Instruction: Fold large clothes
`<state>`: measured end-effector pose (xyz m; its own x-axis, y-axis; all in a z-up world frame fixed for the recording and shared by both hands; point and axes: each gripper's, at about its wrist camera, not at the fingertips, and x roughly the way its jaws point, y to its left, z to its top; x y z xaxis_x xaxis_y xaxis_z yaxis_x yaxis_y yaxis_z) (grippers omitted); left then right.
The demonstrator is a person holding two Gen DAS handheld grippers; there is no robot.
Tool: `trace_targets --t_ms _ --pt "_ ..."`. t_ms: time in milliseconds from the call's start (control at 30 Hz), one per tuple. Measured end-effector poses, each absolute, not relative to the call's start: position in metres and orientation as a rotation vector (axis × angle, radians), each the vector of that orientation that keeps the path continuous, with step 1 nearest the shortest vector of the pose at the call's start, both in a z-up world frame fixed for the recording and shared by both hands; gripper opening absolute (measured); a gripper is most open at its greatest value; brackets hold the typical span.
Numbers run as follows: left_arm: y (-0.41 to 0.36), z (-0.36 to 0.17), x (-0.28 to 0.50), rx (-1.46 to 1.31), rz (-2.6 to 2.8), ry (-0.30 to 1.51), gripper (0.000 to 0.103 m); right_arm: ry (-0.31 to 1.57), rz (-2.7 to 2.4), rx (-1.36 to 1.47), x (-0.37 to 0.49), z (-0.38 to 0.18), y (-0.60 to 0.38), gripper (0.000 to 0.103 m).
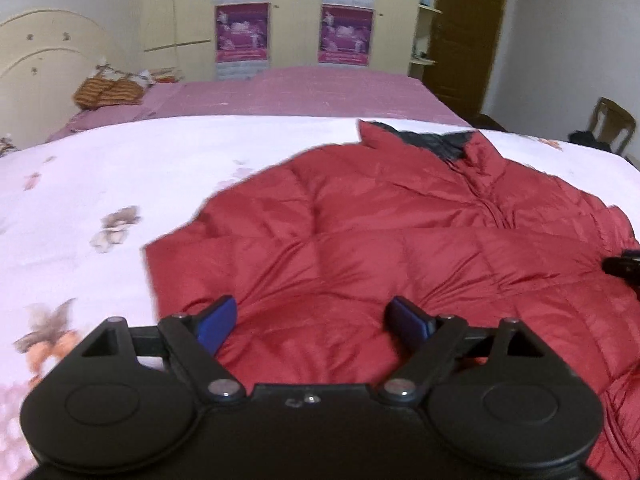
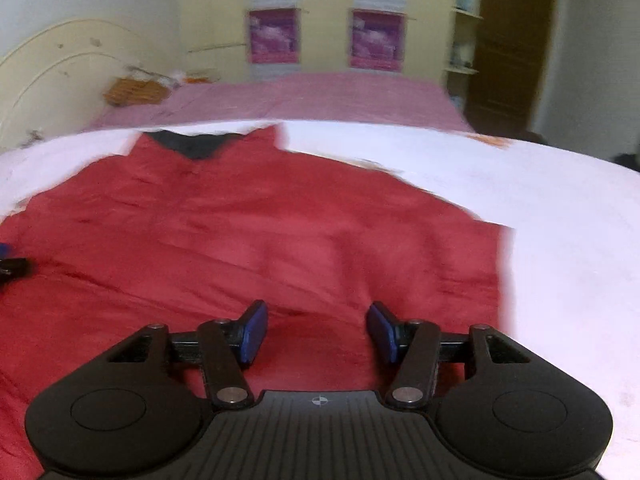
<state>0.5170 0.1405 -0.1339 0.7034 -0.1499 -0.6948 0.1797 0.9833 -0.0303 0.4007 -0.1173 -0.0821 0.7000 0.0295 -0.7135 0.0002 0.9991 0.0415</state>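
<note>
A red quilted puffer jacket lies spread on the bed, its dark-lined collar at the far end. My left gripper hovers over the jacket's left part, blue pads wide apart, nothing pinched between them. In the right wrist view the same jacket fills the middle, with its collar far left. My right gripper stands open over the jacket's right part, with only flat fabric under the gap. The tip of the right gripper shows at the left view's right edge, and the left gripper's tip at the right view's left edge.
The jacket rests on a white floral bedspread over a pink sheet. An orange striped bundle sits by the cream headboard. A cupboard with pink posters, a brown door and a chair stand beyond.
</note>
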Motion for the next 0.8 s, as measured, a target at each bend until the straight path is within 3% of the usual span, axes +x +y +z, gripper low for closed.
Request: trace_targets --t_ms 33,200,300,367,600,667,800 --pt "0.141 -0.128 0.511 0.035 -0.18 0.752 0.078 0.797 0.018 0.06 0.395 -0.075 -0.123 0.055" --pt "0.105 -0.111 0.468 0.082 -0.352 0.671 0.08 0.685 0.138 0.059 0.362 -0.042 -0.1 0.055" --pt "0.08 -0.129 0.47 0.211 -0.349 0.73 0.081 0.737 0.198 -0.025 0.362 -0.056 -0.072 0.055" --pt "0.085 -0.134 0.476 0.157 -0.348 0.751 0.08 0.798 0.138 -0.074 0.371 -0.075 -0.068 0.055" --pt "0.135 -0.105 0.439 0.025 -0.316 0.748 0.066 0.751 0.111 0.031 0.333 -0.041 -0.091 0.055" --pt "0.145 -0.104 0.42 -0.008 -0.313 0.777 0.056 0.74 0.121 0.042 0.314 -0.035 -0.095 0.055" --pt "0.144 -0.11 0.403 -0.051 -0.349 0.839 0.05 0.8 0.157 0.088 0.297 -0.037 -0.085 0.054"
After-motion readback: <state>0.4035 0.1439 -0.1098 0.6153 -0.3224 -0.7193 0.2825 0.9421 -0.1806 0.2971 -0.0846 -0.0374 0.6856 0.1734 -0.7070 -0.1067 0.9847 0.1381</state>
